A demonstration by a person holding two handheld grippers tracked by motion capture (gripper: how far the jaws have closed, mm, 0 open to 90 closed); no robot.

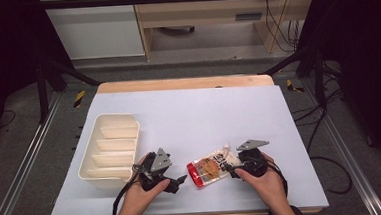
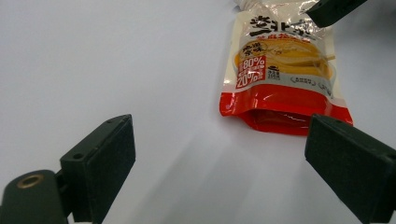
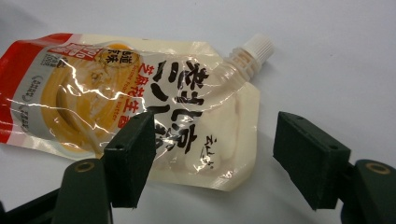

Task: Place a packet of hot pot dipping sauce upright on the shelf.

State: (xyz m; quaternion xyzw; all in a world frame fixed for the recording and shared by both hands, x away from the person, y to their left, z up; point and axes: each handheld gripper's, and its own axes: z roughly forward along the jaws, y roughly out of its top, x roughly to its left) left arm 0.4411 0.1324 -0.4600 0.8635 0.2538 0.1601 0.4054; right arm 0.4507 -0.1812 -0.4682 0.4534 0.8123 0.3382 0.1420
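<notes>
The right gripper point(image 3: 215, 158), jaws spread, straddles the spout end of the sauce pouch point(image 3: 140, 107), which lies flat on the table point(image 1: 204, 111). The left gripper point(image 2: 219, 154), also spread, faces its red base. Closing on slick film could let the pouch slide out.

We see the pouch point(image 1: 211, 167) lying flat on the table point(image 1: 204, 111), near the front edge and a little right of its middle, its spout end toward the right. The divided tray point(image 1: 110, 150) sits near the left edge, well apart from the pouch. Our left gripper point(image 1: 179, 180) rests between tray and pouch, just left of the pouch's bottom end. Our right gripper point(image 1: 230, 166) sits at the pouch's spout end, one jaw over the pouch, the other beside it.
</notes>
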